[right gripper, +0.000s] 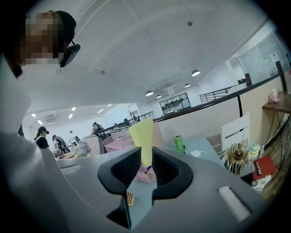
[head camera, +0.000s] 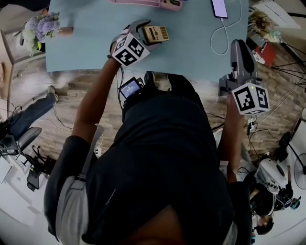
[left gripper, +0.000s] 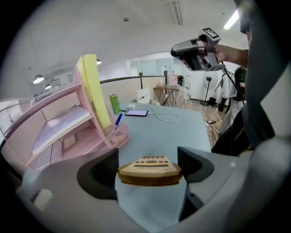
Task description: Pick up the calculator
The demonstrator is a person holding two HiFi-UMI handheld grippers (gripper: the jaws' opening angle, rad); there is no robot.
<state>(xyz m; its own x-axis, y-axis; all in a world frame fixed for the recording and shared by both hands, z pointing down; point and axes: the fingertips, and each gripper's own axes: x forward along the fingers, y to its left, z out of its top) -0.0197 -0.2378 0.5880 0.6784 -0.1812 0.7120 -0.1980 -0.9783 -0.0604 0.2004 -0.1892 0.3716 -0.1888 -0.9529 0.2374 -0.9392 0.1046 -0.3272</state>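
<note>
Head view: my L gripper point(head camera: 149, 34) pinches the calc point(head camera: 157, 33) over the table point(head camera: 191, 48), about mid-width, a bit in from the near edge. R gripper point(head camera: 237, 45) sits across the near edge by the right corner, well apart from the calc. Cable point(head camera: 221, 36) and phone point(head camera: 219, 7) lie beyond it. Bare top btw the two grippers

L gripper view: jaws clamp the calc's sides, keys up, table top showing beneath. Rack point(left gripper: 68, 132) w/ folder point(left gripper: 93, 88) crowds the left, can point(left gripper: 114, 103) behind it. Open top runs ahead to the far edge

R gripper view: jaws pressed together, nothing btw them, just a thin slit w/ the folder and calc seen thru it
</note>
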